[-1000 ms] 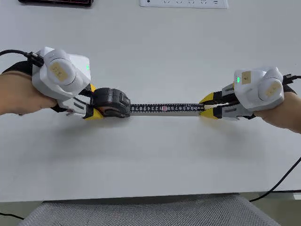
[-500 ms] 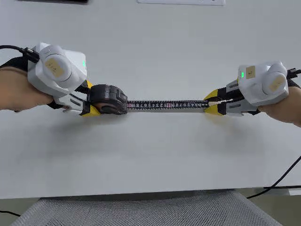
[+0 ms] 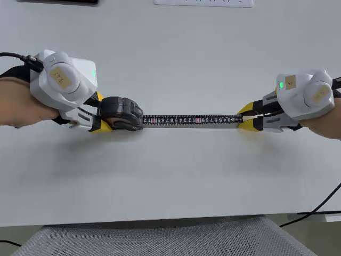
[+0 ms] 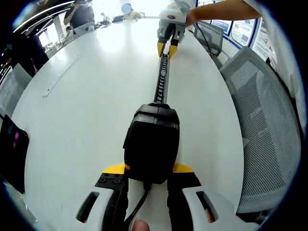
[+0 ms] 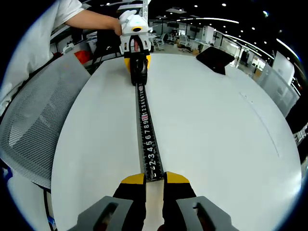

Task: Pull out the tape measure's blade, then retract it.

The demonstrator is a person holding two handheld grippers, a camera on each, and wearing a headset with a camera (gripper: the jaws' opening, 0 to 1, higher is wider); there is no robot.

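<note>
Risking a slip at the tip of the blade (image 3: 192, 120): pinching only its very end with the right gripper (image 3: 246, 117), so tugging harder against the spring could mean losing it and sending it whipping back into the case (image 3: 121, 113). Risking also a twist of the case out of the left gripper (image 3: 104, 113), gripping just its rear part, if pulling off the blade's line. Risking a kink by lifting or dipping either end while stretching this far. Calling, judging by this, for feeding back slowly when retracting, not letting go.

Holding the right gripper almost fully closed, clamping the blade's end flat between the yellow tips. Holding the left gripper partway open, as wide as the case, squeezing its back from both sides. Positioning the case at the person's left, on or low over the counter (image 3: 170, 53), not telling which from here. Spanning the gap between the two grippers with the blade, drawn well out and running straight, numbers facing up.
</note>
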